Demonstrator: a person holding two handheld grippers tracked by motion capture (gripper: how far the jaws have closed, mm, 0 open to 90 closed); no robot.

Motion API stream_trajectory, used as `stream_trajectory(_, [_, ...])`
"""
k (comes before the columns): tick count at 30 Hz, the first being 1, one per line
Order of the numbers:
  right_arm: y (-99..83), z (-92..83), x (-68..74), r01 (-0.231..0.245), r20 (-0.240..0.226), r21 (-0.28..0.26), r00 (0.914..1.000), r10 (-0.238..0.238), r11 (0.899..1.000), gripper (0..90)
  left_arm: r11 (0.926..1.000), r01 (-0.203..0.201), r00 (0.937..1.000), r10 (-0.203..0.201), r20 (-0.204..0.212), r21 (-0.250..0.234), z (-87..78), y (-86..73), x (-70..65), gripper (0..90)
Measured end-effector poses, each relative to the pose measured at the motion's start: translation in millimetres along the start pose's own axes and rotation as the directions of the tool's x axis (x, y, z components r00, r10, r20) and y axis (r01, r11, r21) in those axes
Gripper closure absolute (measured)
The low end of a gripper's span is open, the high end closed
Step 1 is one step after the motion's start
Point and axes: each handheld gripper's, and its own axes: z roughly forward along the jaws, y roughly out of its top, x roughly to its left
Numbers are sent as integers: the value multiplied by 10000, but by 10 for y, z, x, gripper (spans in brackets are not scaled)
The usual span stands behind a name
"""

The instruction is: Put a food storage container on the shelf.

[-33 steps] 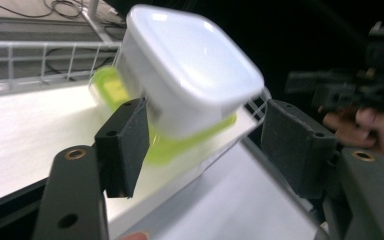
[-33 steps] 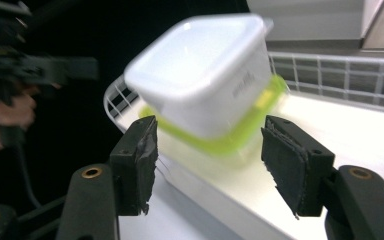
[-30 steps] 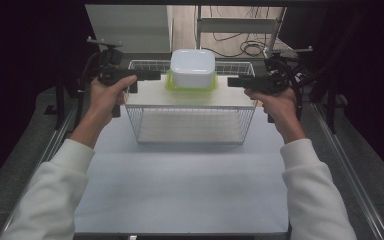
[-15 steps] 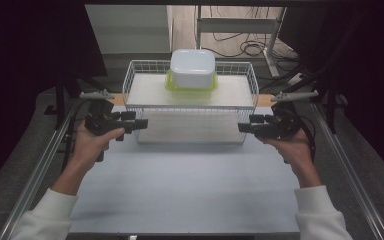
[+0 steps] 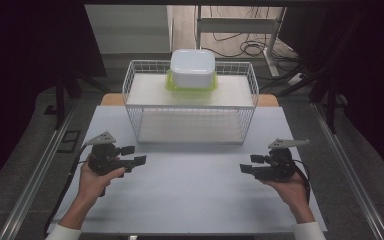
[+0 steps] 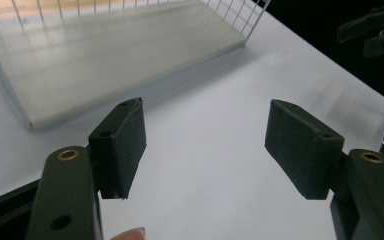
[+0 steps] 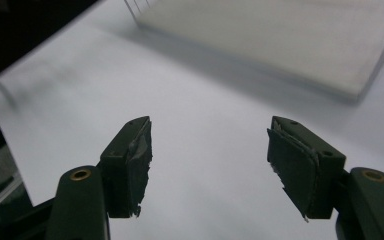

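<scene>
A white wire rack (image 5: 190, 102) stands at the back middle of the white table (image 5: 195, 185). On its upper shelf sits a white lidded container (image 5: 193, 67) on a yellow-green base (image 5: 172, 84). My left gripper (image 5: 136, 155) is held low over the table at the front left, open, with nothing between its pads (image 6: 122, 145). My right gripper (image 5: 246, 164) is at the front right, open too, its pads (image 7: 295, 165) apart over bare table. Both point inward toward each other. The rack's lower shelf (image 6: 95, 55) shows in the left gripper view, and the rack's lower shelf (image 7: 290, 45) in the right gripper view.
Metal rails (image 5: 35, 175) run along both sides of the table. Cables (image 5: 245, 47) lie on the floor behind the rack, by a table leg frame (image 5: 240, 25). A wooden strip (image 5: 111, 99) shows behind the rack's base.
Both grippers have drawn back from the rack's sides toward the front of the table and come lower. The rack and the container stay where they were.
</scene>
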Motion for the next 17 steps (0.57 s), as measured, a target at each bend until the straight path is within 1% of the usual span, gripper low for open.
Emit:
stream_trajectory(1, [-23, 28, -12, 27, 128, 219, 9999, -30, 9998, 319, 10000, 18, 9999, -18, -106, 39, 6, -20, 10, 312])
stream_trajectory(3, [-52, 54, -20, 92, 263, 191, 9996, -97, 9998, 318, 10000, 73, 10000, -73, -52, -57, -5, -39, 11, 311])
stream_trajectory(5, [-58, 63, -11, 159, 322, 180, 9993, -164, 9997, 309, 9999, 7, 10000, -8, -76, -152, -22, -44, -4, 309])
stream_trajectory(7, [-65, 55, 4, 284, 492, 50, 9984, -286, 9996, 296, 9997, -17, 10000, 15, -54, -230, -31, -45, -10, 308])
stream_trajectory(8, [-70, 47, 13, 270, 523, -65, 9983, -266, 9996, 290, 9997, -48, 10000, 46, -62, -237, -31, -47, -14, 306])
stream_trajectory(9, [-81, 37, 23, 375, 664, -221, 9971, -360, 9991, 269, 9997, -88, 9999, 86, -82, -230, -28, -51, -17, 301])
stream_trajectory(11, [-86, 32, 30, 402, 733, -267, 9966, -381, 9988, 258, 9996, -192, 9997, 189, -153, -220, -13, -61, -26, 297])
stream_trajectory(12, [-92, 28, 32, 454, 780, -315, 9960, -428, 9985, 246, 9994, -275, 9995, 271, -183, -203, 3, -69, -28, 291])
stream_trajectory(17, [-111, 16, 32, 622, 1107, -564, 9923, -557, 9965, 187, 9992, -403, 9988, 401, -282, -75, 98, -100, -18, 259])
